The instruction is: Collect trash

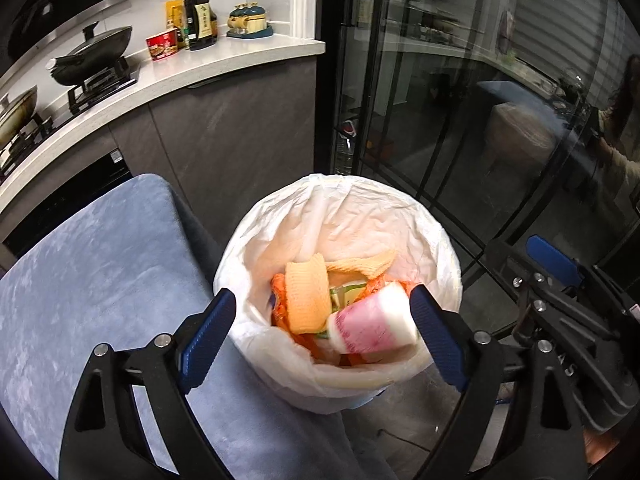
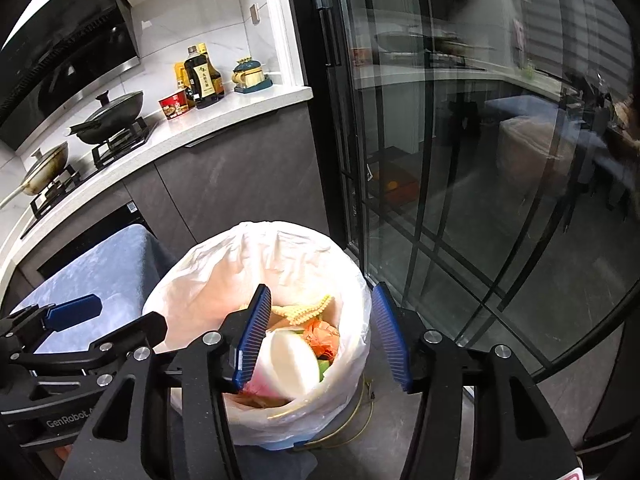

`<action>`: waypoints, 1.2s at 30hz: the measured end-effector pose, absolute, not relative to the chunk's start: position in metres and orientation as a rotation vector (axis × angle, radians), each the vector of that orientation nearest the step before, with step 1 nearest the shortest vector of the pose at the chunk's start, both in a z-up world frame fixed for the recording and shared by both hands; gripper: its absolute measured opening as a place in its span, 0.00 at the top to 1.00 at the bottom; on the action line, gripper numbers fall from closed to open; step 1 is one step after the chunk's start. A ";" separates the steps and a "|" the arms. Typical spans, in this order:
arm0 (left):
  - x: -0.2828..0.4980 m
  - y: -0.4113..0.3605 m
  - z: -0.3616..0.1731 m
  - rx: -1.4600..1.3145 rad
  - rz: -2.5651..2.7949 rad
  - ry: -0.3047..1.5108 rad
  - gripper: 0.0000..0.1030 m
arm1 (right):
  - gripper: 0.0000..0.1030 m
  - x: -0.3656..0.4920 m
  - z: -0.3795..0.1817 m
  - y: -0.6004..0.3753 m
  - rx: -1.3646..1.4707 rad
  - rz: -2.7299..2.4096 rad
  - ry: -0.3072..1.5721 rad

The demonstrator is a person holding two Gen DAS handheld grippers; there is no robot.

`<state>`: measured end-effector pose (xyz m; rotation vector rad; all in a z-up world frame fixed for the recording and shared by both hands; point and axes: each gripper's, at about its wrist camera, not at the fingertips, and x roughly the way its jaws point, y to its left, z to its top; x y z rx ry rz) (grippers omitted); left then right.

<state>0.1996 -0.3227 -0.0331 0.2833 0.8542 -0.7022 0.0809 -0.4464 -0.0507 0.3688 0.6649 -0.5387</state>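
Observation:
A bin lined with a white bag [image 1: 440, 248] stands on the floor beside a blue seat. Inside lie orange cloths [image 1: 308, 296], scraps and a pink-and-white paper cup [image 1: 372, 328] on its side, slightly blurred. My left gripper [image 1: 324, 336] hovers over the bin's near rim, open wide; the cup lies close to its right finger [image 1: 438, 336], unpinched. In the right wrist view the same bin [image 2: 192, 272] and cup [image 2: 292, 364] sit below my right gripper [image 2: 322, 340], which is open with nothing between its pads.
A blue cushioned seat [image 1: 100, 280] fills the left. Behind it runs a kitchen counter [image 1: 240, 64] with a wok [image 1: 96, 52], bottles [image 1: 200, 20] and a red bowl. A dark glass sliding door [image 1: 440, 100] stands right of the bin, reflecting a person.

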 end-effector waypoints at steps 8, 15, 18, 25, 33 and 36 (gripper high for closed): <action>0.199 -0.277 -0.023 0.241 -0.629 0.843 0.13 | 0.32 0.076 -0.037 -0.431 0.344 -0.515 0.662; 0.194 -0.233 -0.015 0.232 -0.515 0.825 0.09 | 0.18 0.068 -0.022 -0.399 0.309 -0.466 0.664; 0.190 -0.214 -0.012 0.214 -0.487 0.831 0.08 | 0.17 0.065 -0.019 -0.386 0.300 -0.435 0.682; 0.176 -0.177 -0.009 0.193 -0.422 0.837 0.07 | 0.16 0.057 -0.017 -0.356 0.299 -0.371 0.705; 0.152 -0.154 -0.005 0.192 -0.384 0.831 0.07 | 0.06 0.042 -0.013 -0.325 0.246 -0.356 0.721; 0.145 -0.152 -0.007 0.191 -0.385 0.844 0.07 | 0.06 0.039 -0.010 -0.318 0.226 -0.356 0.719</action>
